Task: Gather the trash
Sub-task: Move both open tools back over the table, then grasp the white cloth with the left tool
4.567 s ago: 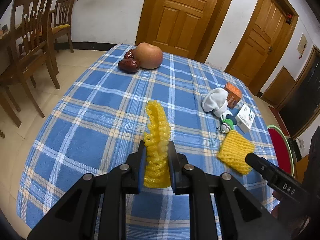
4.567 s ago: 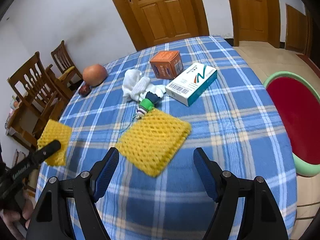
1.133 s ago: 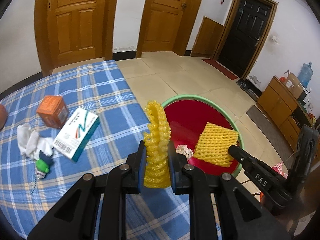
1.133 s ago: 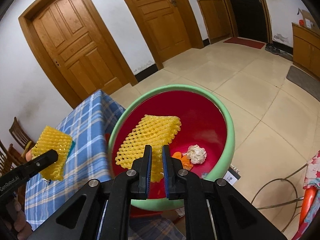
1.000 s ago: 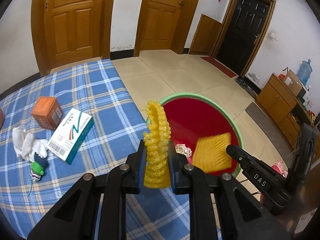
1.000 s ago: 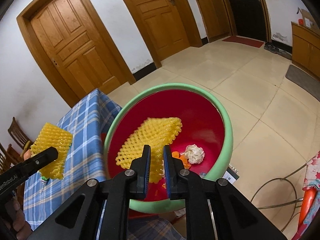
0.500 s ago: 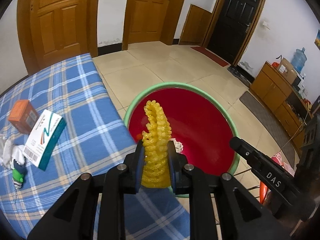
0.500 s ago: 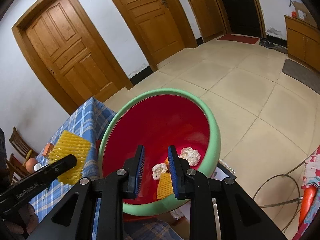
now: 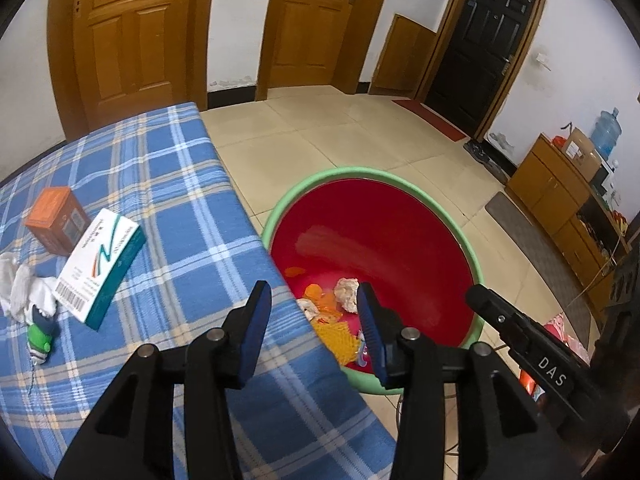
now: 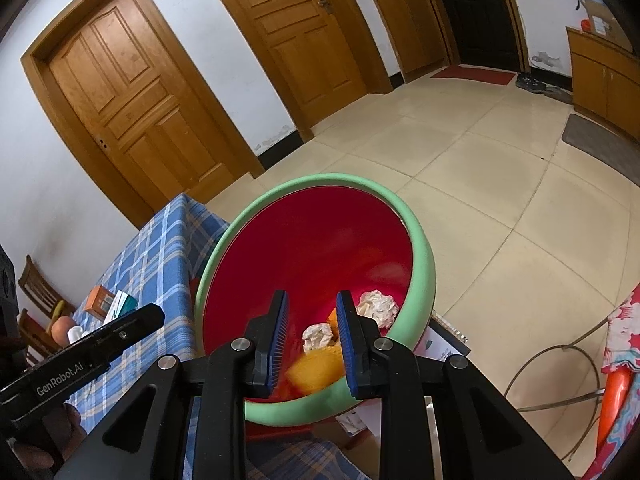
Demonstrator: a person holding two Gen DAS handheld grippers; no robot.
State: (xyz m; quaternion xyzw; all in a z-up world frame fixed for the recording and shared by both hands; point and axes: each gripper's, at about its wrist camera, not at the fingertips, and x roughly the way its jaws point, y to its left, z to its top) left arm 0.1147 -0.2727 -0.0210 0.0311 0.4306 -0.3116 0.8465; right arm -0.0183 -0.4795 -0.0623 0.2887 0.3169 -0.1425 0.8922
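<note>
A green-rimmed red bin [image 9: 360,172] stands on the floor beside the table. My left gripper [image 9: 313,294] hovers over the table edge and the bin's near side; its jaws are opening and nothing is between them. A yellow foam net [image 9: 338,338] lies in the bin bottom beside paper wads [image 9: 347,290] and orange peel [image 9: 316,292]. In the right wrist view my right gripper [image 10: 311,300] hangs over the bin [image 10: 320,180], slightly open and holding nothing. Below it a blurred yellow net [image 10: 312,372] lies beside paper wads [image 10: 378,306].
The blue plaid table [image 9: 160,200] carries a white and green box [image 9: 102,260], an orange box [image 9: 56,220], a white cloth [image 9: 20,288] and a small green toy [image 9: 40,336]. Wooden doors and tiled floor lie beyond. A red cloth and cables sit right of the bin.
My left gripper opened and let go of its yellow net, which now lies in the bin. The right gripper's net dropped in a second ago and its jaws parted slightly.
</note>
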